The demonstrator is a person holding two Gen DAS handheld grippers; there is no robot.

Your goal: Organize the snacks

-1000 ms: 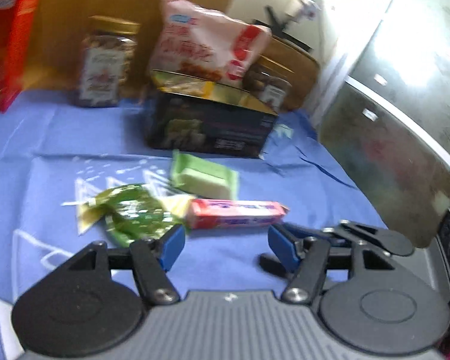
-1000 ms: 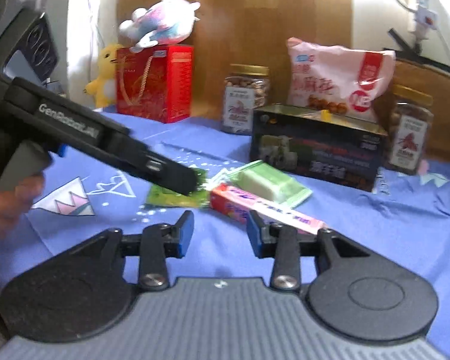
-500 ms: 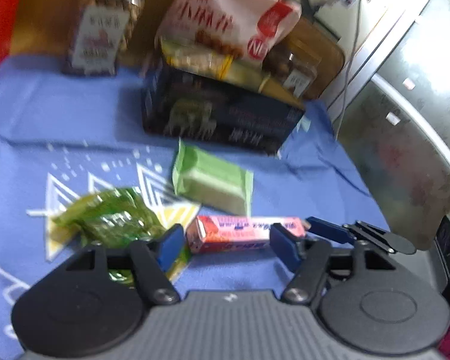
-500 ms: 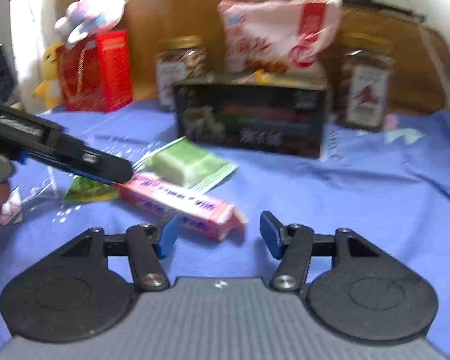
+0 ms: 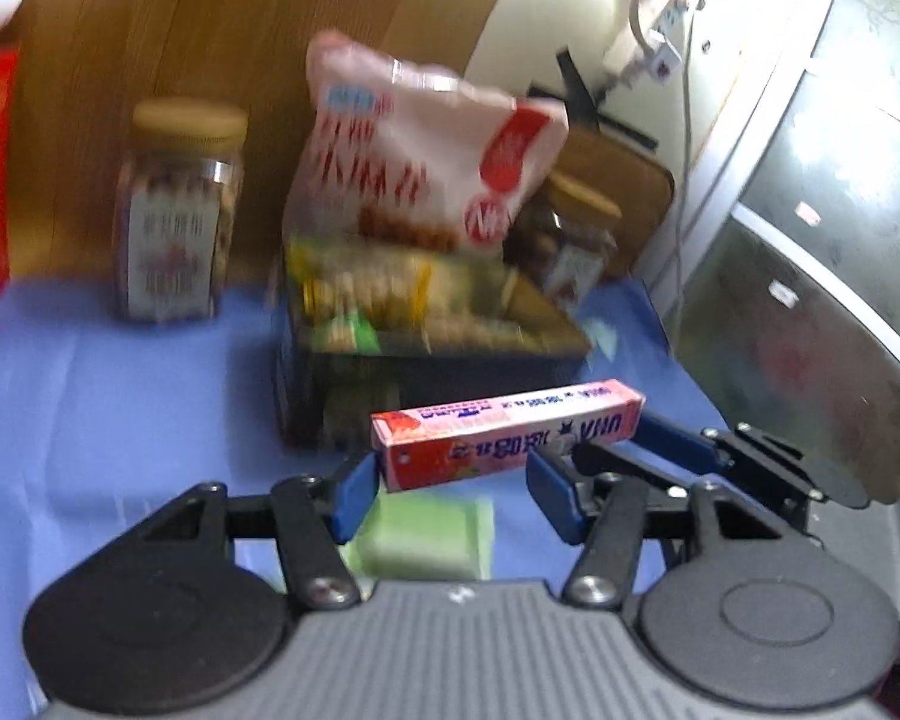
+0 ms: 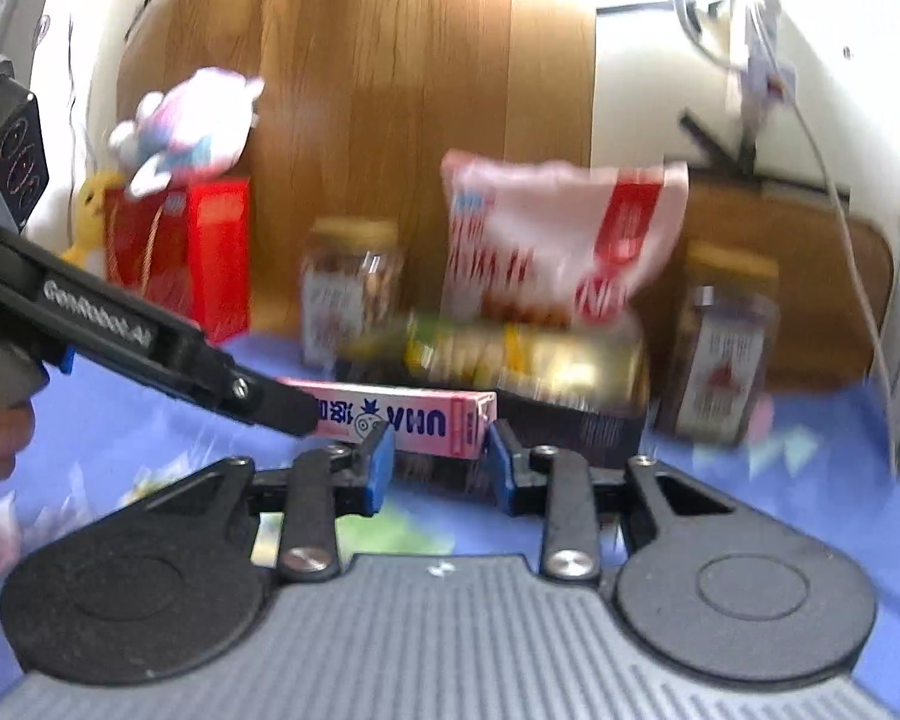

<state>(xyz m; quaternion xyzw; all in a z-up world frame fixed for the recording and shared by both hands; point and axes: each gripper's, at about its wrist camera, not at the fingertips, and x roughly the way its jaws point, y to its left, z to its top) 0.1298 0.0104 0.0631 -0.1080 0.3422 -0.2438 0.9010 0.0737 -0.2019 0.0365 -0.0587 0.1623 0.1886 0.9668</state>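
Observation:
A long pink snack box (image 5: pixel 504 429) hangs above the blue cloth (image 5: pixel 120 408), just in front of the open black box (image 5: pixel 342 396) that holds several snack packs. My left gripper (image 5: pixel 450 492) is shut on the pink box's left part. My right gripper (image 6: pixel 438 468) has the pink box's (image 6: pixel 402 417) other end between its blue pads, which press on it while the jaws are closing. The left gripper's fingers (image 6: pixel 270 405) reach in from the left in the right wrist view. A green packet (image 5: pixel 426 540) lies on the cloth under the pink box.
Behind the black box (image 6: pixel 570 426) stand a pink-and-white bag (image 6: pixel 558 252) and two jars (image 6: pixel 354 288) (image 6: pixel 720 348). A red box (image 6: pixel 180 258) with plush toys on top stands at the back left. A wooden panel backs the table; a grey cabinet (image 5: pixel 810 312) stands at the right.
The pink box lay on the cloth; both grippers have shut on it and lifted it toward the black box. The green packets have dropped below and behind the fingers.

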